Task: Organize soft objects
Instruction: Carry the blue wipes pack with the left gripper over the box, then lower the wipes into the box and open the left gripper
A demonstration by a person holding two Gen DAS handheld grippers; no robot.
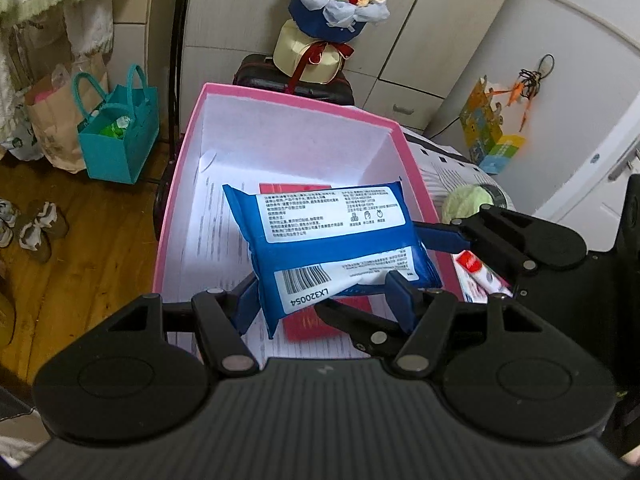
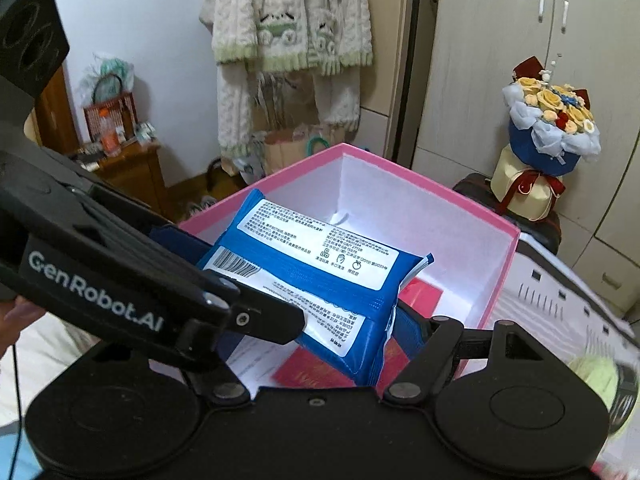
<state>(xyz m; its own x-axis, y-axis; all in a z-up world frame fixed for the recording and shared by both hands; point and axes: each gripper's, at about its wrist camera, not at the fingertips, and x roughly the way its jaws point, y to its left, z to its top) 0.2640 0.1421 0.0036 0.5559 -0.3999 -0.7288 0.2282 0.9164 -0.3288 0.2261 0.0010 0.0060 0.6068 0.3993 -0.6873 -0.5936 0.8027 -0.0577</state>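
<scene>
A blue wet-wipes pack (image 1: 320, 236) (image 2: 320, 276) with white printed labels hangs tilted over the open pink box (image 1: 182, 184) (image 2: 500, 276). My left gripper (image 1: 324, 300) is shut on the pack's barcode end, blue fingers (image 1: 248, 306) pressed to both sides. My right gripper (image 1: 400, 276) reaches in from the right and clamps the same pack. In the right wrist view its right finger (image 2: 408, 328) presses the pack's edge, and the left gripper (image 2: 232, 280) crosses in front, hiding the other finger. A pale green soft ball (image 1: 468, 200) (image 2: 592, 372) lies beside the box.
Inside the box lie printed papers (image 1: 216, 240) and a red booklet (image 1: 316, 326). A red-and-white tube (image 1: 476, 272) sits right of the box. A teal bag (image 1: 120, 136), shoes (image 1: 36, 228) and a bouquet (image 1: 336, 4) on a suitcase stand beyond.
</scene>
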